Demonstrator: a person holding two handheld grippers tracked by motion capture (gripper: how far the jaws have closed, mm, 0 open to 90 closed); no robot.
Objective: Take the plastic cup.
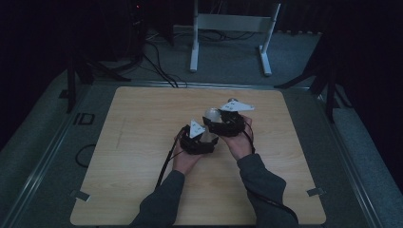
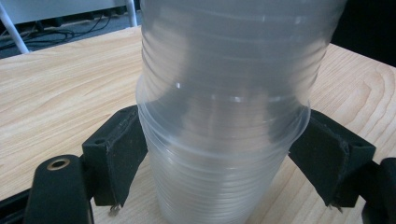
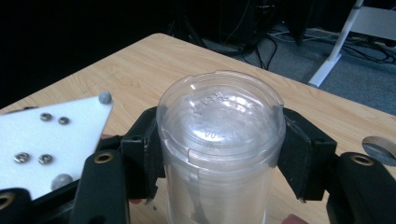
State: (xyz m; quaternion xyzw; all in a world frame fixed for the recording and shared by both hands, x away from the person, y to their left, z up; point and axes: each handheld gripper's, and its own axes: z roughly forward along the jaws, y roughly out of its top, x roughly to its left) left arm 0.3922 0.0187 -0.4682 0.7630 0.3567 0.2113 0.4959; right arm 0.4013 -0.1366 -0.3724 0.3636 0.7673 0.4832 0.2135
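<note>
A nested stack of clear ribbed plastic cups is held lying above the middle of the wooden table, between my two grippers. My left gripper is shut on the outer cup just below its rim, with a black pad pressing each side. In the high view the left gripper sits just left of and nearer than the right gripper. My right gripper is shut on the inner cup, whose closed bottom faces that gripper's camera. The left gripper's white plate shows beside it.
A small grey round disc lies on the table beside the right gripper. Beyond the far edge stand a white frame and dark stands, with cables on the grey floor. Bare wood surrounds the hands on all sides.
</note>
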